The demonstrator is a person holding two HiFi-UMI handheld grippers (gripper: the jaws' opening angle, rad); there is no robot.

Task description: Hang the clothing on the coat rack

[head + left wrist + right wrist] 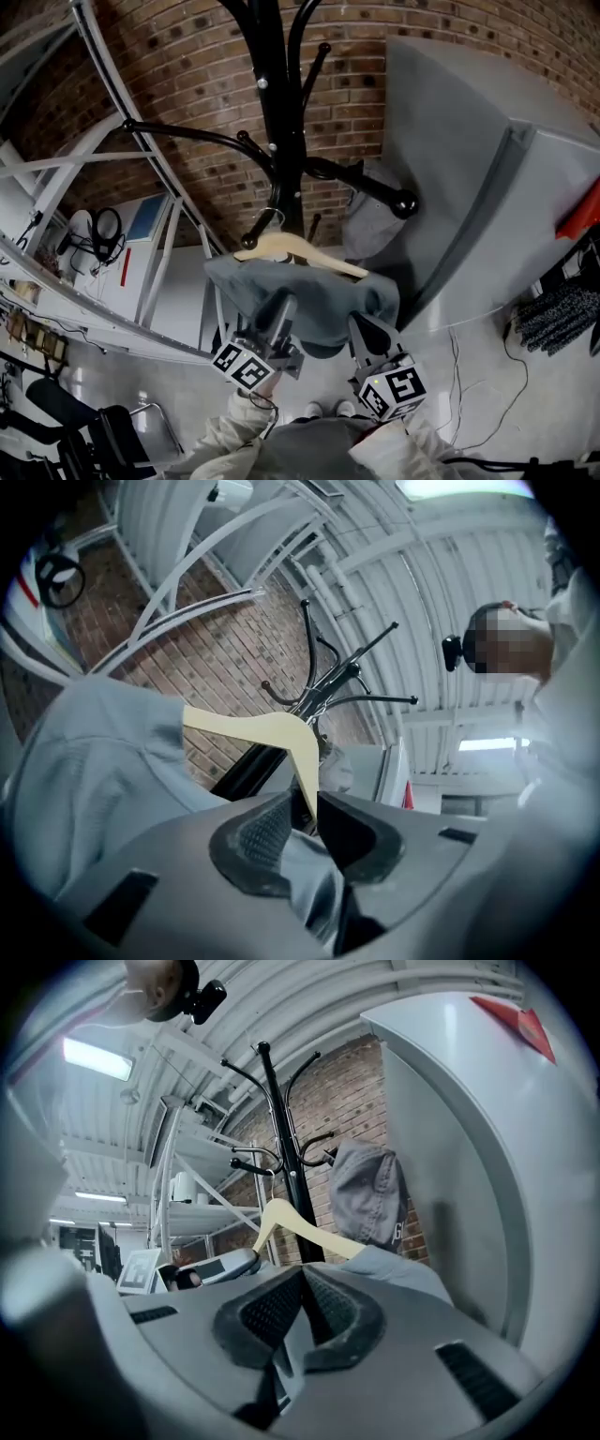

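The black coat rack (277, 112) stands against the brick wall, also seen in the left gripper view (314, 682) and the right gripper view (281, 1147). A pale wooden hanger (291, 248) carries a grey-blue garment (309, 300) just in front of the pole, its wire hook close to a lower rack arm. My left gripper (281, 305) grips from below, shut on the hanger's arm (272, 728) and the cloth (103, 761). Beside it my right gripper (361, 323) is shut on a fold of the garment (403, 1269). A grey cap (367, 225) hangs on the rack's right arm.
A tall grey cabinet (487, 187) stands right of the rack, close to the cap. White metal shelving (122, 141) runs along the left. A black chair (94, 431) is at the lower left, and cables (487, 403) lie on the floor at the right.
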